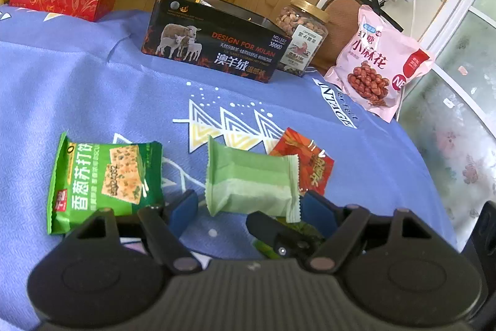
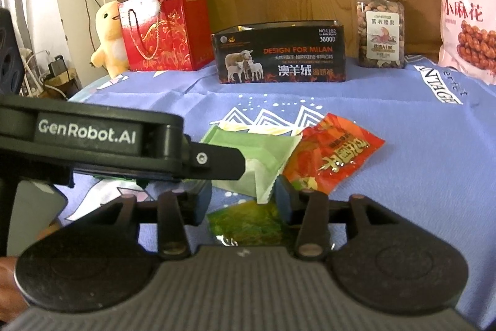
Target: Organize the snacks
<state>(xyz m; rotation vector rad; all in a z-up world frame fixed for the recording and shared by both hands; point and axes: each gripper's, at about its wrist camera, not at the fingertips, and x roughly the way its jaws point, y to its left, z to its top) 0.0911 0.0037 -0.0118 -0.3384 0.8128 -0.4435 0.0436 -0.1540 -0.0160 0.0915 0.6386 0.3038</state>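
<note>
Both grippers' fingers are standing apart, gripping nothing, left gripper [image 1: 248, 207] straddling the pale green packet [image 1: 251, 183] lying crosswise just ahead, right gripper [image 2: 243, 197] hovering over a small green wrapper [image 2: 248, 222], open black box [image 1: 214, 42] waiting well beyond.

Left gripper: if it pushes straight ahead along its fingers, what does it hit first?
Most likely the pale green packet, lying between the open fingers of the left gripper just ahead of the tips. The red packet lies behind it. Depth is hard to judge through the fisheye.
</note>
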